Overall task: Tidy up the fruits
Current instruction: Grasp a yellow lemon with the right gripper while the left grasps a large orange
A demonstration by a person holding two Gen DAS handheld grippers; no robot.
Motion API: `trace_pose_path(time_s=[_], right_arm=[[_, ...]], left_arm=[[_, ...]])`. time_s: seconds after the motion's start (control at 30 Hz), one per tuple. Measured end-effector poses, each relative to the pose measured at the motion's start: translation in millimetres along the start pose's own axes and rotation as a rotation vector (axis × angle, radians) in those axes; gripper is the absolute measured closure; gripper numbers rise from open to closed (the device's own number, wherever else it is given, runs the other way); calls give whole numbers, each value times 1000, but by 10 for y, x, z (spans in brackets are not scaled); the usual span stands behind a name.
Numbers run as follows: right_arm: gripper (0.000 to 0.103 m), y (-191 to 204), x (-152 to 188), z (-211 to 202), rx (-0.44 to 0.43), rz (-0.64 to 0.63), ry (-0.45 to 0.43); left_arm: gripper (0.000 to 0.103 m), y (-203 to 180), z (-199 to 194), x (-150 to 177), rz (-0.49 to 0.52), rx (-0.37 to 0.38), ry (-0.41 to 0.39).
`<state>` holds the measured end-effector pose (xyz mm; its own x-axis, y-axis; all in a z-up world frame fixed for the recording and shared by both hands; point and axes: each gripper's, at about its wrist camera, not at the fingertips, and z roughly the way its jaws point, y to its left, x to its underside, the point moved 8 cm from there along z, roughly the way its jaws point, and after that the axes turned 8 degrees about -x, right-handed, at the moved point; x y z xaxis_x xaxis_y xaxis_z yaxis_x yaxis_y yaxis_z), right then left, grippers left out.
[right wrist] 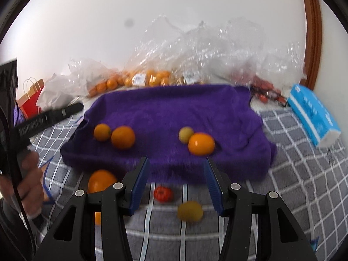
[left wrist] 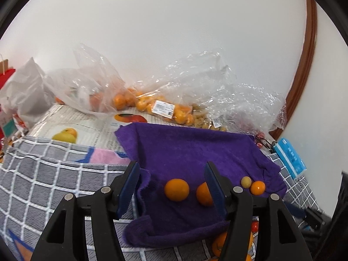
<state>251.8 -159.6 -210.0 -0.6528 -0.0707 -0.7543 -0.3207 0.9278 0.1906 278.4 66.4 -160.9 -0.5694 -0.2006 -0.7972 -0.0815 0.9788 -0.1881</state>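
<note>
A purple towel (left wrist: 184,152) lies on a grey checked blanket (left wrist: 43,174). Two oranges rest on it: one (left wrist: 176,189) lies free between the fingers of my left gripper (left wrist: 172,166), which is open. The other (left wrist: 203,193) is half hidden behind the right finger. A small yellow-green fruit (left wrist: 246,182) and a small orange fruit (left wrist: 257,187) sit further right. My right gripper (right wrist: 176,162) is open and empty at the front edge of the towel (right wrist: 174,113). Below it on the blanket lie an orange (right wrist: 101,181), a red tomato (right wrist: 163,193) and a yellow fruit (right wrist: 190,211).
Clear plastic bags (left wrist: 152,100) of oranges and other fruit are piled along the white wall at the back. A blue tissue pack (right wrist: 313,115) lies at the right and a red paper bag (right wrist: 30,100) at the left. A hand (right wrist: 28,174) holds the other tool at the left edge.
</note>
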Motion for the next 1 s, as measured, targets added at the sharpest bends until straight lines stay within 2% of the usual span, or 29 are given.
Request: trace_pose_path(time_s=[0.07, 0.2, 0.27, 0.33, 0.4, 0.5, 0.6, 0.7, 0.8, 0.9, 1.0], right_arm=[[52, -22, 76, -18, 24, -11, 17], [54, -53, 251, 33, 6, -4, 65], [56, -73, 344, 105, 12, -8, 93], [68, -93, 438, 186, 19, -1, 147], [74, -85, 423, 170, 28, -14, 133], [74, -76, 443, 157, 37, -19, 130], [74, -80, 470, 96, 41, -22, 123], [74, -109, 501, 18, 42, -20, 109], [74, -124, 529, -58, 49, -20, 98], [74, -138, 551, -126, 45, -8, 80], [74, -160, 538, -158, 16, 16, 62]], left_arm=[[44, 28, -96, 10, -10, 15, 16], [44, 127, -258, 145, -9, 5, 44], [44, 158, -288, 272, 4, -1, 86], [44, 174, -319, 387, 0, 8, 123], [44, 169, -353, 486, 0, 15, 145], [44, 98, -405, 692, 19, 43, 190], [44, -56, -541, 843, 63, 81, 177], [44, -171, -550, 955, 108, 73, 186], [45, -218, -471, 1086, 105, 92, 244], [45, -272, -478, 1174, 90, 125, 257], [45, -355, -463, 1229, 132, 130, 267]])
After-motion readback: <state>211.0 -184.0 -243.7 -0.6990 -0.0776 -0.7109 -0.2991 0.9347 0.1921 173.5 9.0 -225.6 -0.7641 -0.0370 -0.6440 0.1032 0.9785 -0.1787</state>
